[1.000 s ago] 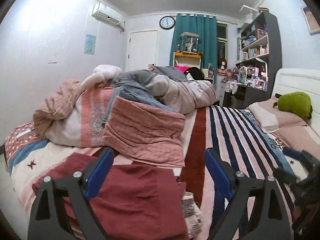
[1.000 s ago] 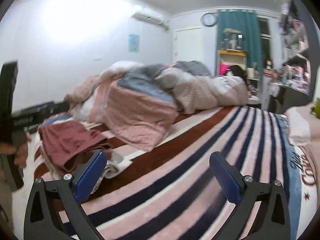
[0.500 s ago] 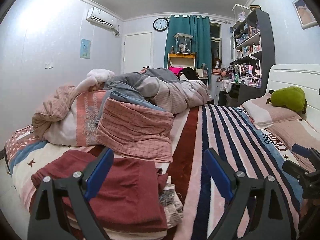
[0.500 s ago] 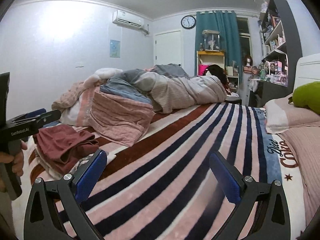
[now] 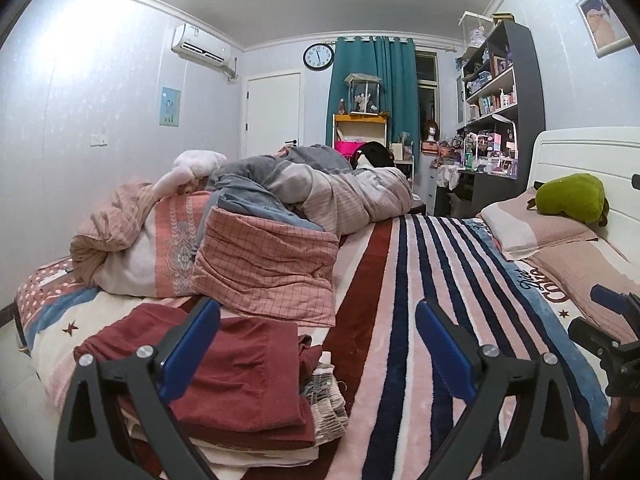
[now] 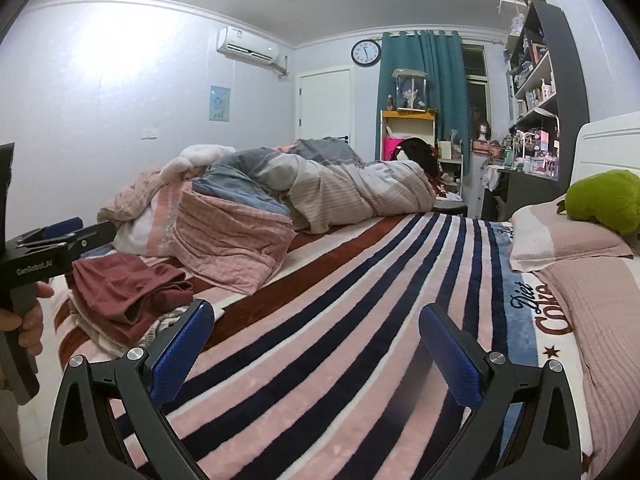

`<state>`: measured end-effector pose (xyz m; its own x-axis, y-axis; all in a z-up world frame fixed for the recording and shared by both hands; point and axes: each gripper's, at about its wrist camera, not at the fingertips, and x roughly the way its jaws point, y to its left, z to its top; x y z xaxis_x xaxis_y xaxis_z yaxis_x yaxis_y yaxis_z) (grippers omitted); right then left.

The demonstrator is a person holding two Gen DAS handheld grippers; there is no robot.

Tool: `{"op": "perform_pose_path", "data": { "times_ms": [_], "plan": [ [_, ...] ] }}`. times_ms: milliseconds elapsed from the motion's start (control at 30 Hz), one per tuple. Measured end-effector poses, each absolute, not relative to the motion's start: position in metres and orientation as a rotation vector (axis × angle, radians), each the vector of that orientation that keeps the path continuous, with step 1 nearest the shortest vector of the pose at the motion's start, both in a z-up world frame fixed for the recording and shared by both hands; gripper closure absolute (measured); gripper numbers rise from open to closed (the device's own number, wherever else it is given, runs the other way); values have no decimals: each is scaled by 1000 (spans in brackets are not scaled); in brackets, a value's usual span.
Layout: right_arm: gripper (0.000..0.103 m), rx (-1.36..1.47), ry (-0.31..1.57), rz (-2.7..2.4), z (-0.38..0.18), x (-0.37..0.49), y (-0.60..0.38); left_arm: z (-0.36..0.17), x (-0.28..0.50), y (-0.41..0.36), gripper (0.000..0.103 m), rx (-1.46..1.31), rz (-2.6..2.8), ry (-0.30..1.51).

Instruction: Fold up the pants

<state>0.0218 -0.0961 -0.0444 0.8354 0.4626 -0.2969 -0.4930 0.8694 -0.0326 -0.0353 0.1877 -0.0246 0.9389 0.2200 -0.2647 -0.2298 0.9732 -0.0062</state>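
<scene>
The dark red pants (image 5: 240,364) lie folded on top of a small stack of folded clothes at the bed's near left corner. My left gripper (image 5: 316,312) hovers just in front of them; its jaws are opening and nothing is between them. The left blue pad (image 5: 188,348) overlaps the pants only in the picture. In the right wrist view the pants (image 6: 120,284) sit at the left, with the left gripper (image 6: 60,228) above them in a hand (image 6: 28,320). My right gripper (image 6: 316,312) stands open over the striped blanket, holding nothing.
A striped blanket (image 5: 420,280) covers the bed. A heap of quilts (image 5: 260,232) fills the far left part. Pillows (image 5: 536,228) and a green plush toy (image 5: 572,198) lie by the white headboard (image 5: 580,152) on the right. Shelves (image 5: 500,92) stand behind.
Both grippers have drawn back from the bed, so the folded stack now shows more fully. The left jaws stand a little wider. The pants lie where they were.
</scene>
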Motion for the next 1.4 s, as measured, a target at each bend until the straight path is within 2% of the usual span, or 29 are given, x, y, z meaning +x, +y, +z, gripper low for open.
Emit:
{"op": "perform_pose_path", "data": {
  "times_ms": [1400],
  "plan": [
    [1, -77, 256, 498, -30, -5, -119, -21, -47, 162, 1, -13, 199, 261]
  ]
}}
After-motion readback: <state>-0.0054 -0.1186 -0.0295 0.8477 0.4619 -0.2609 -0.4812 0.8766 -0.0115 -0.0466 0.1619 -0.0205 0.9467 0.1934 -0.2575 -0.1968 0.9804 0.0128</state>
